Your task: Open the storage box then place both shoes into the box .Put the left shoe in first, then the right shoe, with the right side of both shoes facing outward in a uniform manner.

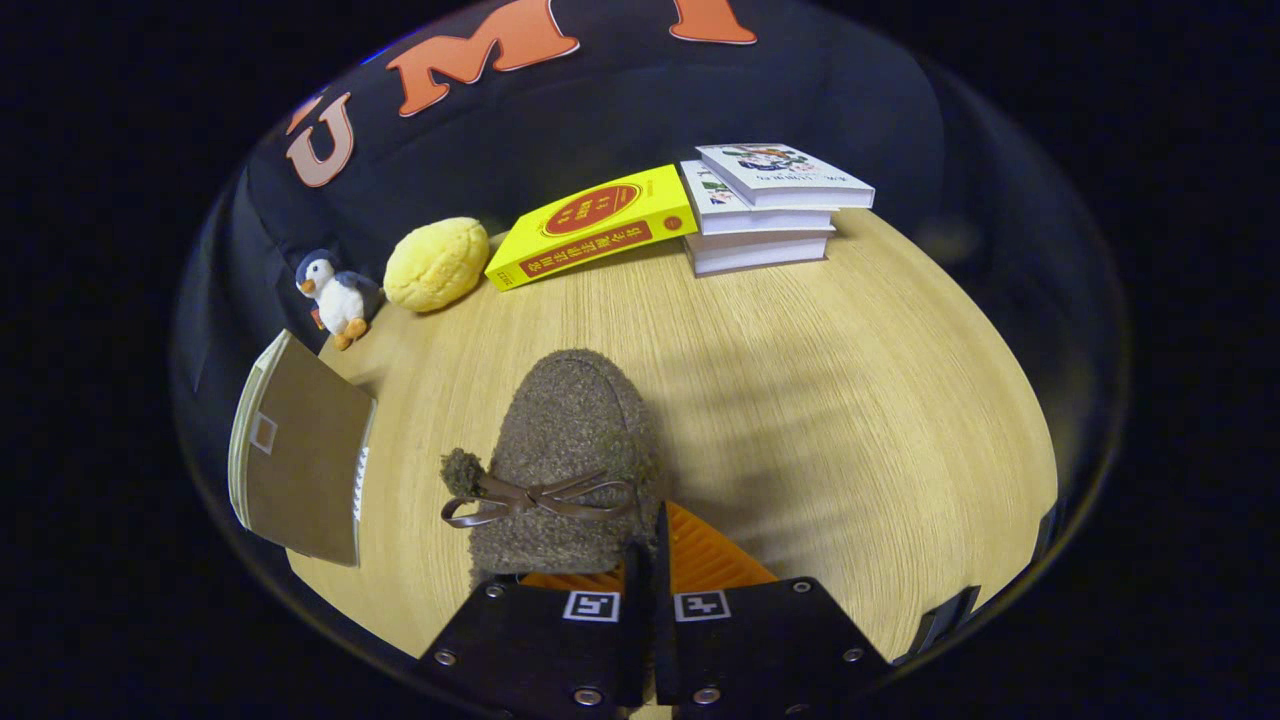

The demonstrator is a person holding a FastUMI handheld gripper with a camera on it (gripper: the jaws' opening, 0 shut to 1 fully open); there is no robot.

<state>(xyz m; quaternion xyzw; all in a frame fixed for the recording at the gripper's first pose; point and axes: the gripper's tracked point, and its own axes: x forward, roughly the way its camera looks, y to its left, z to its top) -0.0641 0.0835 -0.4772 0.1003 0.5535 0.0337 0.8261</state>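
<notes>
Right now, from the claw's own camera, I see my claw (pixel 648 560) drawn narrow, its fingers pinching the rear rim of a fuzzy brown shoe (pixel 565 455); the shoe points ahead of the fingers over the desk (pixel 850 400), a brown bow across its top; beyond it lie a yellow book (pixel 592 227), a stack of books (pixel 770 205), a yellow plush bun (pixel 436 264) and a penguin toy (pixel 338 293); a brown notebook (pixel 300 450) sits beside the shoe.
</notes>
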